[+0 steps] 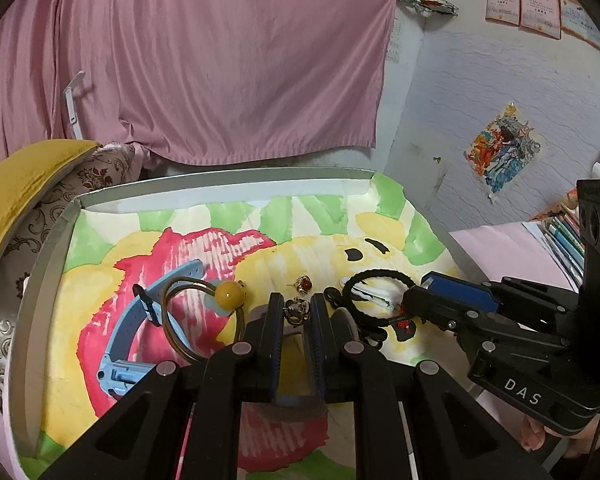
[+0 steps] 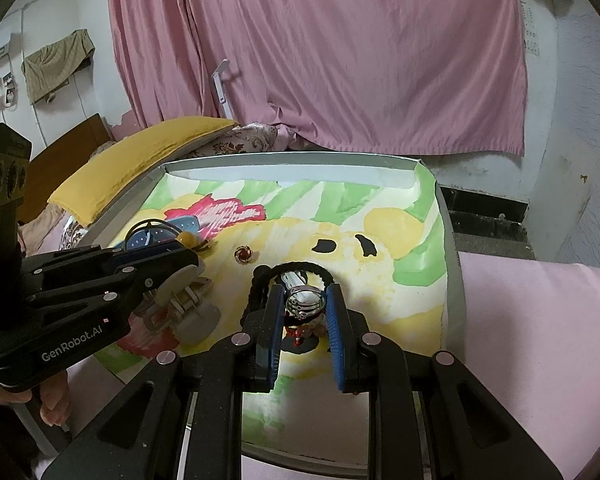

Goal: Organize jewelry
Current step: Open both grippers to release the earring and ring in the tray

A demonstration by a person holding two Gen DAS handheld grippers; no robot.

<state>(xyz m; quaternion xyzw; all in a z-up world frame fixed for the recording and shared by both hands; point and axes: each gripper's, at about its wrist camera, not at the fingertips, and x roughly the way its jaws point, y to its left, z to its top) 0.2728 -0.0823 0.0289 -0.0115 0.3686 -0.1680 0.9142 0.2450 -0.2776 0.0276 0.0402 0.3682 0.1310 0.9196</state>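
My left gripper (image 1: 296, 312) is shut on a small ornate brownish ring (image 1: 297, 311), held just above the painted table cover. My right gripper (image 2: 305, 300) is shut on a silver ring (image 2: 305, 297) over a black braided cord loop (image 2: 296, 269) and a white clip (image 2: 294, 279). A red-stone ring (image 1: 303, 283) lies ahead of the left gripper; it also shows in the right wrist view (image 2: 244, 255). A bangle with a yellow bead (image 1: 230, 293) and a blue watch strap (image 1: 140, 320) lie at the left. A small red charm (image 2: 296, 334) lies under the right gripper.
The jewelry lies on a colourful painted sheet in a shallow grey-rimmed tray (image 1: 44, 264). A yellow cushion (image 1: 16, 184) sits at the left. A pink curtain (image 1: 220, 60) hangs behind. Pink bedding (image 2: 540, 320) and stacked books (image 1: 568, 236) are at the right.
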